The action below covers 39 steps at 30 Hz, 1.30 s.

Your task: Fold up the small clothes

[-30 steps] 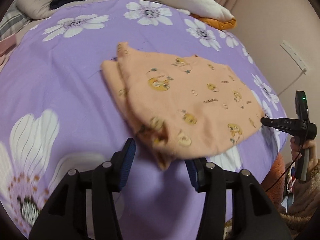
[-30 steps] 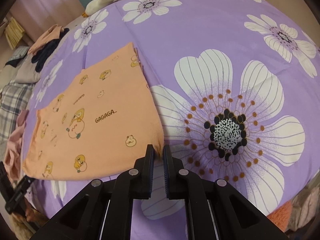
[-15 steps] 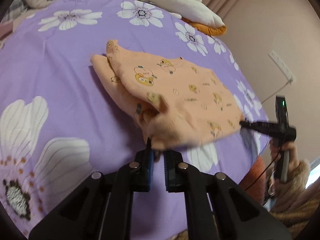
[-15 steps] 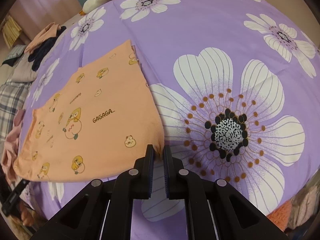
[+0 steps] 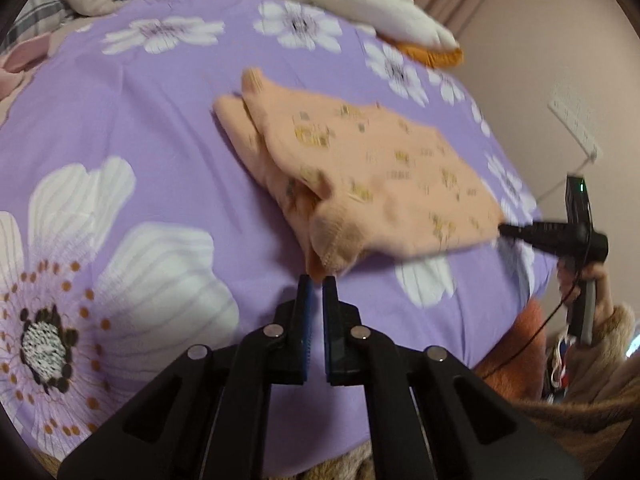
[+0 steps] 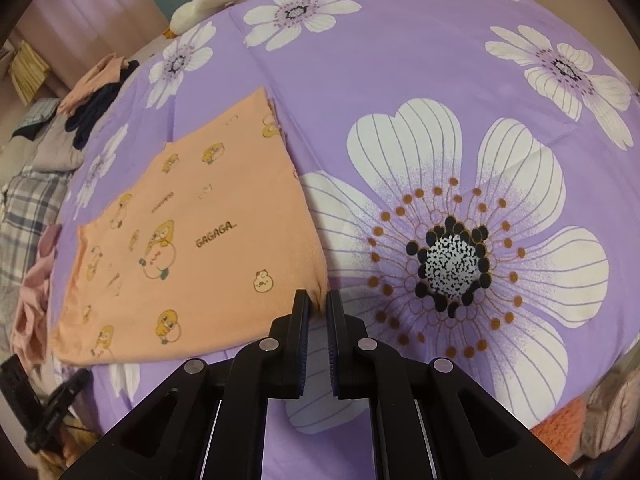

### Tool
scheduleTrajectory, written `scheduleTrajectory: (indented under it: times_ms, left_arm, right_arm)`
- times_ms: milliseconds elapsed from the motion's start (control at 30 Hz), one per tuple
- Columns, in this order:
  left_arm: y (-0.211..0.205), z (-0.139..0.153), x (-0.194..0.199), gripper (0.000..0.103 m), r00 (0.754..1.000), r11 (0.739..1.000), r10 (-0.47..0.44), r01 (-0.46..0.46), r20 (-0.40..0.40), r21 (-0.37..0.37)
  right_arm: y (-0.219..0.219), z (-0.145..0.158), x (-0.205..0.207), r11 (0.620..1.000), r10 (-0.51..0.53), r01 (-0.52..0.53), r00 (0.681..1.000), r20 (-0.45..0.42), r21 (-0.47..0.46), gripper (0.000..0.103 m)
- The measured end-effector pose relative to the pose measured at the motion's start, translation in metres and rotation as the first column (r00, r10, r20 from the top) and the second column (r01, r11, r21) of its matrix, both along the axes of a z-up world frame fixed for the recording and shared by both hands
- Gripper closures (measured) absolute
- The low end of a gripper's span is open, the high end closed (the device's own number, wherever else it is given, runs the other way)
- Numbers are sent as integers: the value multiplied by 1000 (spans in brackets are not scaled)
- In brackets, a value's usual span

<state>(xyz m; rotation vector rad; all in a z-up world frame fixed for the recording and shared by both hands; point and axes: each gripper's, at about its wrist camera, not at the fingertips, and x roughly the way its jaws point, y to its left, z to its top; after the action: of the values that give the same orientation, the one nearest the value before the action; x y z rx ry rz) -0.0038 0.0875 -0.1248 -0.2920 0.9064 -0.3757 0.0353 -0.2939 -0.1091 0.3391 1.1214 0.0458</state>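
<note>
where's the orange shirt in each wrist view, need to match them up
Left wrist: orange shirt fills the centre, near corner pinched in the left gripper.
Right wrist: it lies left of centre, corner in the right gripper.
Shared landmark: the purple floral bedspread.

We find one small peach-orange garment (image 6: 188, 240) lying on the purple flowered bedspread (image 6: 400, 60), printed with small yellow cartoon figures and the word "GAGAGA". It lies folded over itself, with a lower layer showing along one edge (image 5: 236, 136). Most of it rests flat. Two near corners are pinched: one bunched and lifted off the spread (image 5: 332, 248), the other drawn to a point (image 6: 318, 294).
</note>
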Motion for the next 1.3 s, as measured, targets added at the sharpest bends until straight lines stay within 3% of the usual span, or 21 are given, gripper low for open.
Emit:
scheduleTrajectory:
  times_ms: [67,200,333,433,533,600,633,767,933,1133,1300]
  left_arm:
    - [-2,2,3,92,1000,1000,-4,4,8,14]
    - [-11,3,3,63,999,998,-49,49,17,43]
    - [-20,4,3,48,993,993,-110,109,31,54]
    - [-25,4,14,50,994,994,-99,96,49,50]
    - [-26,5,25,57,995,997,-79,80,59,-23]
    - [-28,2,31,92,997,996,-66,68,43,-51]
    - [-29,1,32,94,998,998,-54,55,36,-43]
    - [-31,2,20,96,1000,999,-13,14,8,-41]
    - [-39,9,3,96,996,994,-90,88,18,69]
    - [-26,-7,7,97,991,990,-128,130,-42,61]
    - [-25,-14,5,97,987,982,-153,158,-57,103]
  right_arm:
    - [1,-1,1,1000,4,-4,1000,-4,-8,96]
    - [3,-3,1,1000,8,-9,1000,-12,-20,96]
    - [4,-3,1,1000,8,-8,1000,-14,-21,96]
    - [7,-3,3,1000,7,-7,1000,-19,-28,96]
    - [7,-4,3,999,14,-14,1000,-18,-32,96]
    - [4,-5,4,1000,15,-15,1000,-20,-20,96]
    - [3,-5,4,1000,13,-14,1000,-22,-14,96]
    - [1,-5,5,1000,12,-12,1000,-28,0,96]
    - [0,-3,5,1000,6,-6,1000,-25,-7,96]
    - [3,-3,6,1000,1,-2,1000,-25,-23,96]
    - [3,-6,8,999,3,-4,1000,-25,-35,96]
